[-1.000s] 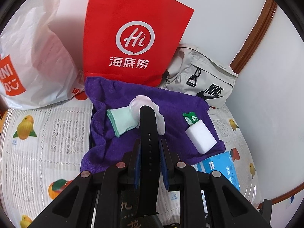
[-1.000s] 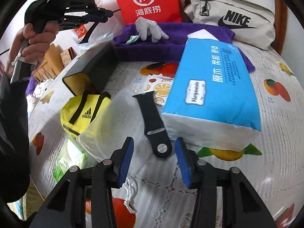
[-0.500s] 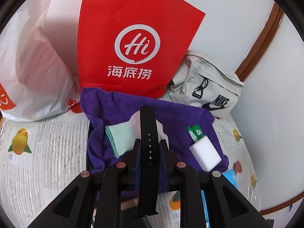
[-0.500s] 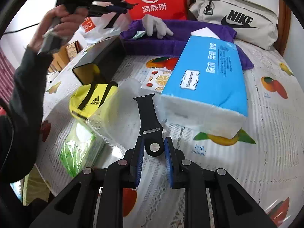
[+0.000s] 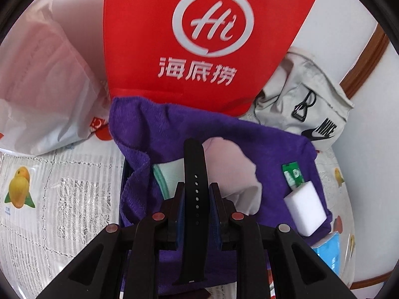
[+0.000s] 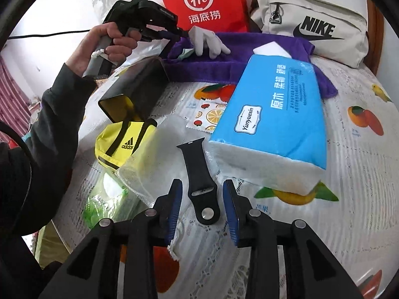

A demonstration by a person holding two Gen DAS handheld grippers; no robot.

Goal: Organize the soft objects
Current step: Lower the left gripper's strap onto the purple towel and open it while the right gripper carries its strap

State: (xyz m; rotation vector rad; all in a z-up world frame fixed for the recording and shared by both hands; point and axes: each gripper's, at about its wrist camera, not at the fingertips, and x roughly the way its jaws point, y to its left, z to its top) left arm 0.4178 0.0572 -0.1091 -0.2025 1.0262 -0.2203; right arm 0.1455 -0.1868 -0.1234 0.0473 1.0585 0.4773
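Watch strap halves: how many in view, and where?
2. One strap half with holes is clamped in the left gripper above the purple towel. One strap half with pin lies on the tablecloth between the right gripper's opening jaws, untouched. Others may be hidden.

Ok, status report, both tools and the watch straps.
Left tool shut on black holed watch strap, over purple towel. Right tool opening, pads clear of black pin-end strap. Blue tissue pack alongside.
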